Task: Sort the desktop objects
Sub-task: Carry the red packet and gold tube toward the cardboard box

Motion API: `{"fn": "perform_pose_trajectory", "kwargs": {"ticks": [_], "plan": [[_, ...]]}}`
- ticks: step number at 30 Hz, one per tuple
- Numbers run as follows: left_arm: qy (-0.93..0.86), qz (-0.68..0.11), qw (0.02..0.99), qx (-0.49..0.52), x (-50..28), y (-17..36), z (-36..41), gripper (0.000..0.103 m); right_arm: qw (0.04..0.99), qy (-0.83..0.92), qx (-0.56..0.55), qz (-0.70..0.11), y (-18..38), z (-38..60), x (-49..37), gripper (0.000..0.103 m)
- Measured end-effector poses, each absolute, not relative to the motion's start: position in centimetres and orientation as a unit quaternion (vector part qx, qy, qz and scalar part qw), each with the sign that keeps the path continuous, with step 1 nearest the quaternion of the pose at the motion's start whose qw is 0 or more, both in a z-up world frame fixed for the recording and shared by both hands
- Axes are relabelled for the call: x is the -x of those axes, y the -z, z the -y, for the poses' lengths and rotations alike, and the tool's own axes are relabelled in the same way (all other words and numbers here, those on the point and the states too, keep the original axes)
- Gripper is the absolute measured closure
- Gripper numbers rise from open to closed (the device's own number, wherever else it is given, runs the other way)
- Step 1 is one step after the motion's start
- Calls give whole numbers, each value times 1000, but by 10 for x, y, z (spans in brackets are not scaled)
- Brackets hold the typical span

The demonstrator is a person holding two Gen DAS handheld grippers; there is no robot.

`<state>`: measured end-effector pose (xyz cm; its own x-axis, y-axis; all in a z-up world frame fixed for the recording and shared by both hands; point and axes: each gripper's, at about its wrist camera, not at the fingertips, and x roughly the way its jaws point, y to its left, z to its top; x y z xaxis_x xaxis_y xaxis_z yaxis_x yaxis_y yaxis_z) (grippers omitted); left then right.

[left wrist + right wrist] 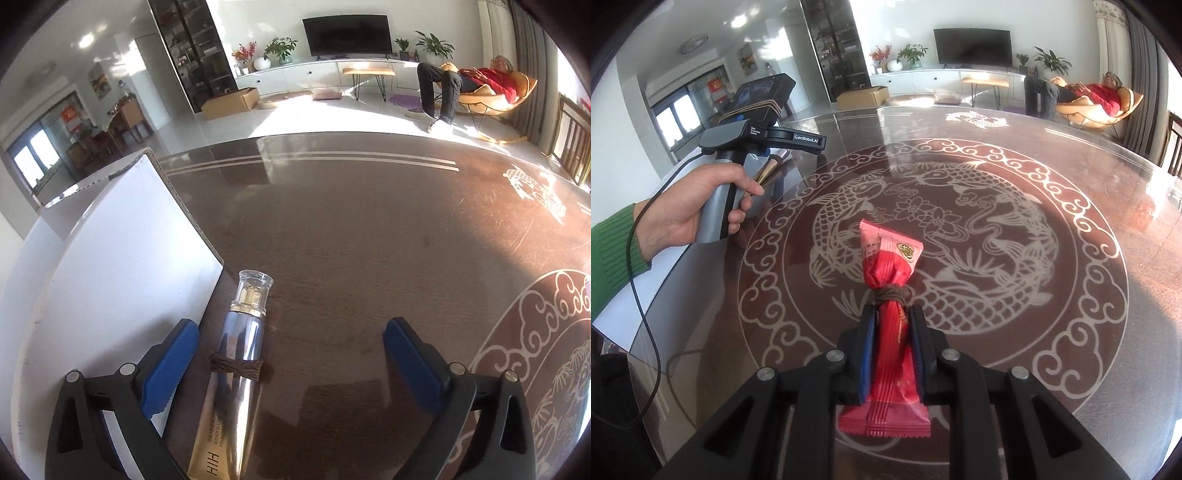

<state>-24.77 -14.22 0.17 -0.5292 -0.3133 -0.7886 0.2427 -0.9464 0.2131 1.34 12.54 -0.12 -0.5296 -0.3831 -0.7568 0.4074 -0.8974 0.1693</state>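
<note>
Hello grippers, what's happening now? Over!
Left hand-held gripper open, clear glass bottle lying between. Right hand-held gripper shut on red snack packet. Nothing blocking.

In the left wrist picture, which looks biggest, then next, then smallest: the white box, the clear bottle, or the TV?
1. white box, biggest by far.
2. clear bottle.
3. TV, smallest.

The TV only looks small because it is far across the room; the bottle lies right by the camera.
</note>
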Motion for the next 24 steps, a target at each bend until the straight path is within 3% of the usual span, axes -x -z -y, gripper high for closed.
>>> {"fn": "perform_pose_trajectory", "kwargs": {"ticks": [7,11,13,15,17,20,24], "plan": [[867,-9,187,-462,247,-2,152,0,227,874,-429,-11,1,-126,-13,84],[853,-87,151,-493,252,4,168,0,227,874,-429,-11,1,-126,-16,84],[857,-72,130,-494,248,4,164,0,227,874,-429,-11,1,-126,-16,84],[869,-55,113,-478,235,2,160,9,226,875,-429,-12,1,-126,-16,84],[882,-36,94,-460,217,-2,154,41,225,875,-429,-11,1,-126,-16,84],[890,7,53,-453,189,-6,136,73,221,876,-428,-13,0,-127,-15,84],[894,-2,24,-447,135,-8,126,74,214,878,-427,-20,0,-126,-16,84]]}}
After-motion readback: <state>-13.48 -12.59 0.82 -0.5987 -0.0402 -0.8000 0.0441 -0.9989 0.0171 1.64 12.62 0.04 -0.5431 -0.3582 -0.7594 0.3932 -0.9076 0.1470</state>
